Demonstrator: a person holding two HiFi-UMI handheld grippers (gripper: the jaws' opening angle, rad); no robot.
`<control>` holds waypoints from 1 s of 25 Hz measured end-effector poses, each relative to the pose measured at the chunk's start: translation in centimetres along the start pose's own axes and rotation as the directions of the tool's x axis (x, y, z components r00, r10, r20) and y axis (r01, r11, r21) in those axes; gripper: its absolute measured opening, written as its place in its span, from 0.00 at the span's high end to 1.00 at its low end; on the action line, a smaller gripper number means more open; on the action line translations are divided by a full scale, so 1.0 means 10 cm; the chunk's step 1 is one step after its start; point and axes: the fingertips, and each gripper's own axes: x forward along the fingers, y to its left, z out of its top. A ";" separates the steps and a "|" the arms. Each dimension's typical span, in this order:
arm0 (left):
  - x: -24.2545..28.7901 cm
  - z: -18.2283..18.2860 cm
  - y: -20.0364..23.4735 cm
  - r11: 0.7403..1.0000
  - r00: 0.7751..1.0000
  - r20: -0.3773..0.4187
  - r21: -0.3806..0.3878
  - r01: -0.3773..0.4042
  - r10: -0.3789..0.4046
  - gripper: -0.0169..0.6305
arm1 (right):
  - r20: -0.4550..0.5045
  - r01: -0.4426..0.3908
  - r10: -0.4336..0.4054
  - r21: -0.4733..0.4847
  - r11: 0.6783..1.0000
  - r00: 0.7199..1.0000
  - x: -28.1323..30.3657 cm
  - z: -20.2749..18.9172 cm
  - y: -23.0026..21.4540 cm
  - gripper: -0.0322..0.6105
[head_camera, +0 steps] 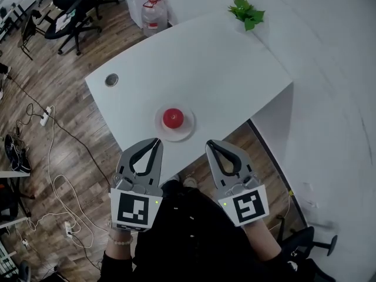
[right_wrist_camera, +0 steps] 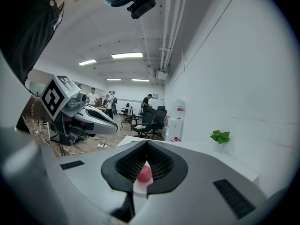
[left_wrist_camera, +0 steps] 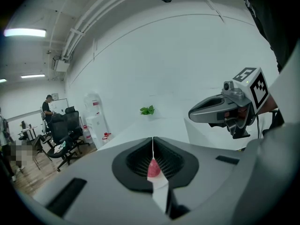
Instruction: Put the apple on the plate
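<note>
White table [head_camera: 223, 69]: plant [head_camera: 247, 13], apple [head_camera: 173, 118] on plate [head_camera: 187, 131]

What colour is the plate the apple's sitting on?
White plate, red apple on it; best in the head view.

We look down on a round, glossy red apple [head_camera: 173, 118] sitting at the centre of a small white plate [head_camera: 187, 133]. The round, shallow plate lies flat on the white table [head_camera: 223, 69], close to its near edge and about midway along that edge. The plate's pale rim shows as a ring all round the fruit. From this height we cannot tell which way the apple's stem points.
</note>
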 end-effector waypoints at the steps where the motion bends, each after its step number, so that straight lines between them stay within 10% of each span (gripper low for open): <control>1: -0.01 0.01 -0.01 1.000 1.000 0.000 0.001 0.002 -0.002 0.95 | 0.000 -0.003 0.003 -0.002 1.000 1.000 0.00 0.00 0.00 0.89; 25: -0.02 0.01 -0.10 0.998 0.999 0.008 0.050 0.037 -0.037 0.95 | -0.023 -0.005 0.005 -0.026 1.000 1.000 -0.09 -0.04 0.07 0.89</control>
